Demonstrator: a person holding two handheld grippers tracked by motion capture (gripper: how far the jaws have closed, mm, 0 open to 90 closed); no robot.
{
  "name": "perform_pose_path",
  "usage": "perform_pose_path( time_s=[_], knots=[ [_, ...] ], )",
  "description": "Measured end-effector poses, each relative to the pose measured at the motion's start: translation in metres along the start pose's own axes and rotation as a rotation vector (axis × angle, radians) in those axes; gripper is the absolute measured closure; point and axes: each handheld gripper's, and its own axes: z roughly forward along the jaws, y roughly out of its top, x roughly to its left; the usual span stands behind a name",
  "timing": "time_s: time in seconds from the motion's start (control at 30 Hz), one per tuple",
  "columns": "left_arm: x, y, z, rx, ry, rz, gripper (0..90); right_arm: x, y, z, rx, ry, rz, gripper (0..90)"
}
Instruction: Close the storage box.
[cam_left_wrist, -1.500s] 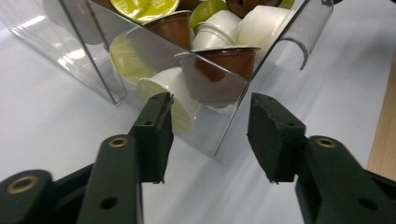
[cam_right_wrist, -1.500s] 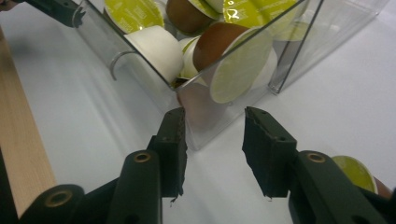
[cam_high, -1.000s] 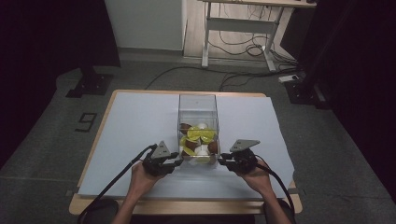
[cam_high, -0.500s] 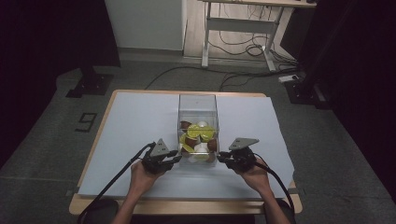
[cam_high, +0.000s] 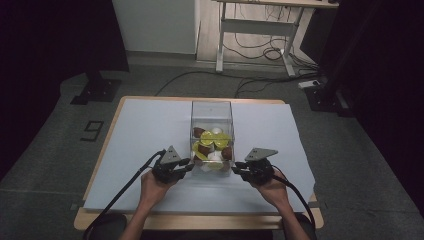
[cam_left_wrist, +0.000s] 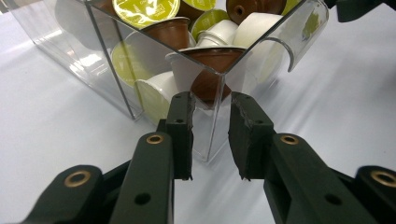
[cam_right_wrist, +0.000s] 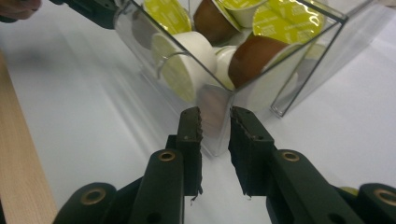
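A clear plastic box (cam_high: 212, 108) stands mid-table, holding several coffee capsules (cam_high: 212, 143) in brown, white and yellow-green. My left gripper (cam_high: 189, 164) is at the box's near left corner and my right gripper (cam_high: 236, 170) at its near right corner. In the left gripper view the jaws (cam_left_wrist: 211, 105) stand a narrow gap apart, straddling the box's corner edge (cam_left_wrist: 212, 116) without visibly pressing it. The right gripper view shows the same: the right gripper (cam_right_wrist: 215, 119) is slightly open around the other corner (cam_right_wrist: 219, 126).
A white sheet (cam_high: 145, 130) covers the wooden table (cam_high: 200, 222), with bare room on both sides of the box. Cables trail from both grippers over the near edge. Beyond the table stand a desk frame (cam_high: 255, 30) and floor cables.
Hardly anything has moved. The left gripper has edged slightly closer to the box corner; the right gripper and the box stay where they were.
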Motion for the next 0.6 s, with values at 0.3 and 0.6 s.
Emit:
perform_pose_path(
  time_s=[0.3,0.6],
  knots=[
    [0.004,0.001,0.003,-0.010,-0.007,-0.016,70.4,0.005,0.004,0.008,-0.009,0.013,-0.006,72.9],
    [0.007,0.003,0.007,-0.013,0.009,-0.028,70.5,0.007,0.014,0.014,-0.026,0.033,-0.006,76.4]
  ],
)
